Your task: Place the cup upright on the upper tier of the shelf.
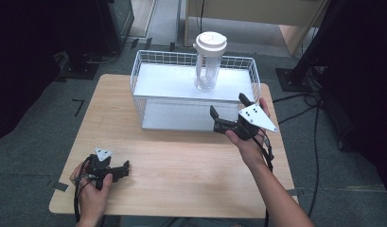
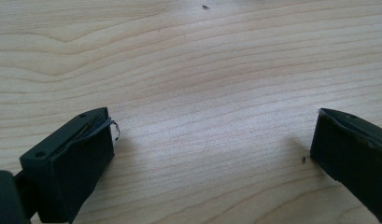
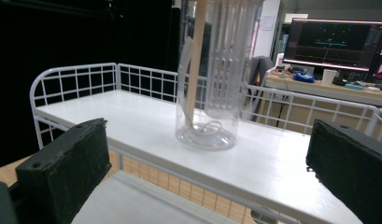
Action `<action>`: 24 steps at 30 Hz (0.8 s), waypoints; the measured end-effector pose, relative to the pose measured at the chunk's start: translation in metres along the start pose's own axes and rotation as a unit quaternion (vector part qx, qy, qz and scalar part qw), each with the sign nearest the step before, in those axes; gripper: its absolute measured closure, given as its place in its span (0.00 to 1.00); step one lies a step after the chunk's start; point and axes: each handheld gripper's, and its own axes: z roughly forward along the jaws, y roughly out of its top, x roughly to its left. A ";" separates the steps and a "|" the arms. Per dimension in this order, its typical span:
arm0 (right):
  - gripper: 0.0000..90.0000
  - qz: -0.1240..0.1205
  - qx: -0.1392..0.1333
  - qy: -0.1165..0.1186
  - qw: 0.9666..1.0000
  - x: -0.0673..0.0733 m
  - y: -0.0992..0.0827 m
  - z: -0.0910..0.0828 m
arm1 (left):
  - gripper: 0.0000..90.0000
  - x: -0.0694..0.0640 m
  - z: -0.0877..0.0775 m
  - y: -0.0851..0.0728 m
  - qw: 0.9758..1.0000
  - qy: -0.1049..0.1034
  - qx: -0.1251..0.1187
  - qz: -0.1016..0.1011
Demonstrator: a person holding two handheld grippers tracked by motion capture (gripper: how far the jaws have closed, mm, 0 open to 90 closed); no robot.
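— Seen from above, where's the jar (image 1: 209,61)?
— Upright on the rack (image 1: 148,75); right gripper (image 1: 227,111) spread wide, near, not touching.
— Left gripper (image 2: 212,140) view?
— Wide apart over bare bench (image 2: 188,60).
— Right gripper view?
— Jar just beyond gaping jaws.

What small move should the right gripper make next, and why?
Probably ease the right gripper forward toward the clear bottle: its fingers are open and aimed at the bottle, which stands upright on the rack's upper shelf, still apart from them.
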 end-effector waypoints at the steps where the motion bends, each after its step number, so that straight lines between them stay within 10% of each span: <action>1: 0.00 0.000 0.000 0.000 1.000 0.000 0.000 0.000 | 0.00 0.000 0.000 0.000 1.000 0.000 0.000 0.000; 24: 0.00 0.017 0.036 -0.040 0.998 -0.044 -0.049 -0.054 | 0.00 0.000 0.000 0.000 1.000 -0.001 0.000 -0.001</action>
